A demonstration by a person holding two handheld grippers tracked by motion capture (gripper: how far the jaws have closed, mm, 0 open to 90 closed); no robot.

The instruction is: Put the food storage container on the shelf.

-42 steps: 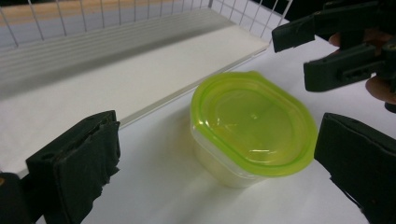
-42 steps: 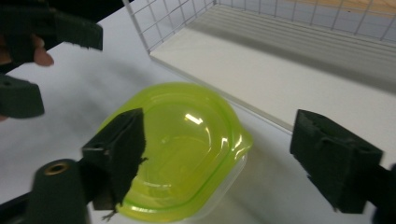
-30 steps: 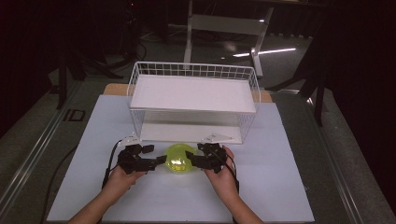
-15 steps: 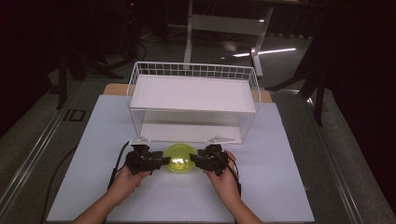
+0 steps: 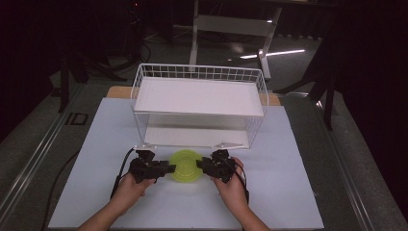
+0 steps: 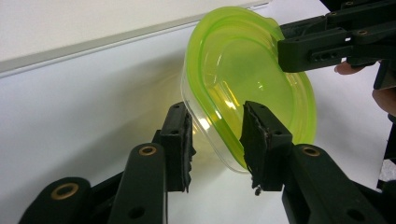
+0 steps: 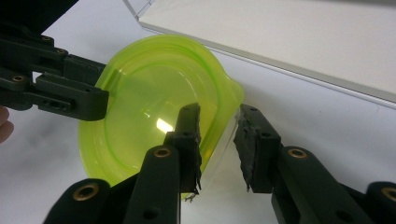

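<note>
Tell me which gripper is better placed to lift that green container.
Neither clearly. The left gripper and right gripper, jaws just closing, each straddle an opposite rim of the green container, so lifting probably needs both.

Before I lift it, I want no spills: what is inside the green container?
Nothing shows inside the green container: through its translucent lid only the hollow and a glare spot appear. The left gripper and right gripper straddle opposite rims, covering those edges. Its underside stays hidden.
</note>
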